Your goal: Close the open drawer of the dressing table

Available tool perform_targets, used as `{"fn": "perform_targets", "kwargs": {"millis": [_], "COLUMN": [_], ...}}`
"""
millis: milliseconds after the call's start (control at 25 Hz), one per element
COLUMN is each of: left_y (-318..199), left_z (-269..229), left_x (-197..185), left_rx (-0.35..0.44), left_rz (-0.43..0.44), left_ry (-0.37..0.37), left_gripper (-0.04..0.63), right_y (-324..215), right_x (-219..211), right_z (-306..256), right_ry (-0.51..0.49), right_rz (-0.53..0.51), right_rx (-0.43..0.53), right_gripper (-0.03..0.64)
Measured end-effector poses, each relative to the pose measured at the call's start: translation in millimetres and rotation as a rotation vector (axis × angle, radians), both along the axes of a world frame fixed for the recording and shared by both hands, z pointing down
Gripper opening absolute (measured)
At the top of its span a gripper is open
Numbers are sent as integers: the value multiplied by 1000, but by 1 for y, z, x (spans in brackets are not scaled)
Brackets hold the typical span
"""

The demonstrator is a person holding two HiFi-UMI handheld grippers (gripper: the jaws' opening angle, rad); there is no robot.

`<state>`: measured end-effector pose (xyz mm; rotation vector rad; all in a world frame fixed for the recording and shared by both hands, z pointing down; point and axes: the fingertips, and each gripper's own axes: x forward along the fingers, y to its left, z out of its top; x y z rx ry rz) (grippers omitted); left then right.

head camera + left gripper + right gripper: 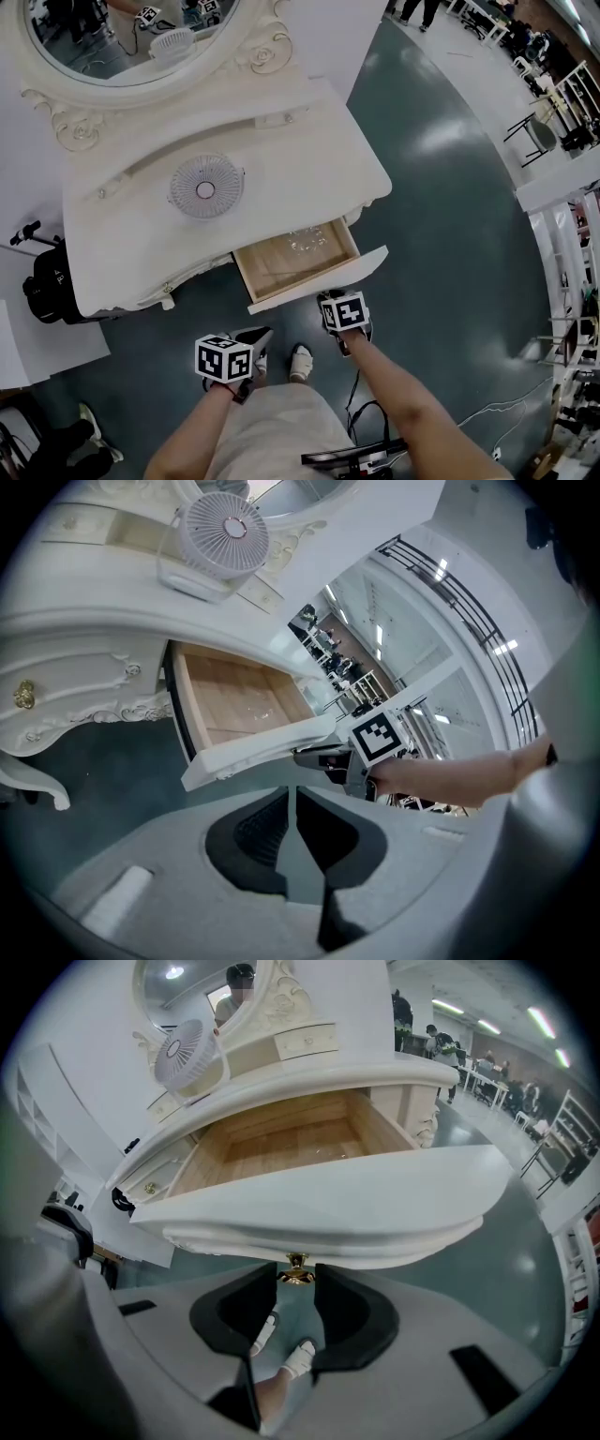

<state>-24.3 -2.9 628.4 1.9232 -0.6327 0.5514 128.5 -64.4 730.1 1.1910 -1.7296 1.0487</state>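
Left tongs (292, 794) hang back near the person's legs, nearly together with nothing between them; they look spare for this step. Right tongs (296, 1281) angle down at the drawer front (319, 1208), narrowed around its single gold knob (296, 1267), pads apparently touching its sides. That is probably for control of the push. The drawer (295, 258) is pulled well out from the right end of the dressing table (112, 272), its wooden bottom showing, so closing is not yet done. Something clear glints inside, can't tell what. Count: one open drawer, two tongs, one knob held plus one more knob (23, 694) on the closed front to the left. Further back, one small white fan (206, 186) stands mid-tabletop, with one oval mirror (122, 37) behind it.
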Motion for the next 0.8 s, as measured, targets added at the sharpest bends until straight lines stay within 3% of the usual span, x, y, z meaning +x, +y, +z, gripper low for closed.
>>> {"fn": "perform_targets", "kwargs": {"millis": [800], "left_y": [-12], "left_z": [17], "left_x": [-2], "left_rx": [-42], "left_rz": [-33], "left_ry": [-13], "left_gripper": [11], "right_y": [-29], "right_x": [-6], "right_z": [1], "right_ry": [6], "right_rz": [1], "right_rx": [-13], "right_gripper": [133]}}
